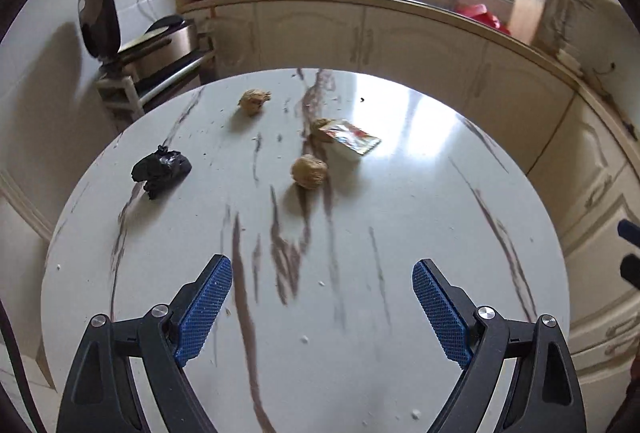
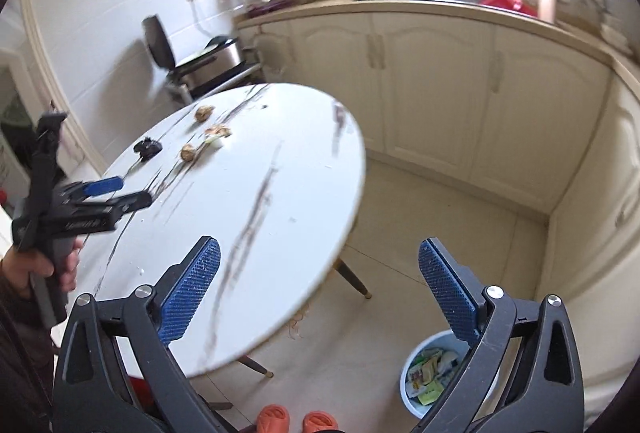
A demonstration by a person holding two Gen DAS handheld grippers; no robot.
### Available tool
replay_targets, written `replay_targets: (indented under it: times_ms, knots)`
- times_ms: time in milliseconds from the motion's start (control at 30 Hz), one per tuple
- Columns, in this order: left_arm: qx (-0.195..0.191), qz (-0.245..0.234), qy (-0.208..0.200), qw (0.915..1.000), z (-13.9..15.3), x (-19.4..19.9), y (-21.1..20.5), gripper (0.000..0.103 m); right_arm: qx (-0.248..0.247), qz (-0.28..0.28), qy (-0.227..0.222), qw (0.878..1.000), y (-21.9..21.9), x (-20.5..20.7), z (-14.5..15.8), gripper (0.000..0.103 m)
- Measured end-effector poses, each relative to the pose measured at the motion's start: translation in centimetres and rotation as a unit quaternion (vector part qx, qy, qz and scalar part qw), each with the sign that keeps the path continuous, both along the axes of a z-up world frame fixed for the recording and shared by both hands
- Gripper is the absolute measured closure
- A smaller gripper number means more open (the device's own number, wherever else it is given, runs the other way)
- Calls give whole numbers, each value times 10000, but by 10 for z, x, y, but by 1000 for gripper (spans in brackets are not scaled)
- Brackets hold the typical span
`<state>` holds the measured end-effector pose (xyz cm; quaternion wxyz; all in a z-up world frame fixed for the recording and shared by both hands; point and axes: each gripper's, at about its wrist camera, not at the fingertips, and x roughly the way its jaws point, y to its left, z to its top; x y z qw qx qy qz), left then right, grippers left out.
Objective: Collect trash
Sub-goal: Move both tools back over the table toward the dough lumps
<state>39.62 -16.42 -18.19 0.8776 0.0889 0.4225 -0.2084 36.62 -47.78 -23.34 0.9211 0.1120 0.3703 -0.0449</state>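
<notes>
The round marble-patterned table (image 1: 360,313) is being viewed from above by the left wrist camera; the left gripper (image 1: 322,273) is being held over the near part of the tabletop with its blue-padded jaws spread wide apart and nothing between them; at the far left of the tabletop a crumpled black bag (image 1: 162,172) is being left lying on its own; further right, towards the far edge, a brown crumpled ball (image 1: 253,101) is being seen apart from the rest; nearer the middle a second brown ball (image 1: 309,172) is lying just in front of a red and silver wrapper (image 1: 352,136), which is being touched at its left end by a third brown lump (image 1: 320,127); small white crumbs are being seen scattered over the tabletop.

In the right wrist view the left gripper (image 2: 120,193) is being gripped by a hand (image 2: 60,265) at the left edge of the table (image 2: 260,193); the right gripper (image 2: 320,253) is being held off the table's right side, above the floor, jaws wide apart and empty; below its right finger a white bin (image 2: 416,405) is standing on the floor, with wrappers already lying inside; orange slippers (image 2: 296,421) are showing at the bottom edge.
</notes>
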Motion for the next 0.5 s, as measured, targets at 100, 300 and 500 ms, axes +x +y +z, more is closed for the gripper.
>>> replay_targets:
  times_ms: [100, 300, 500]
  knots:
    - [108, 155, -9, 9998, -4, 29, -2, 16, -65, 268, 190, 9994, 15, 39, -4, 3]
    - [267, -166, -15, 9995, -22, 61, -34, 29, -232, 619, 570, 9962, 36, 108, -26, 4]
    - [165, -474, -71, 9987, -29, 78, -62, 54, -375, 739, 689, 9942, 43, 151, -36, 4]
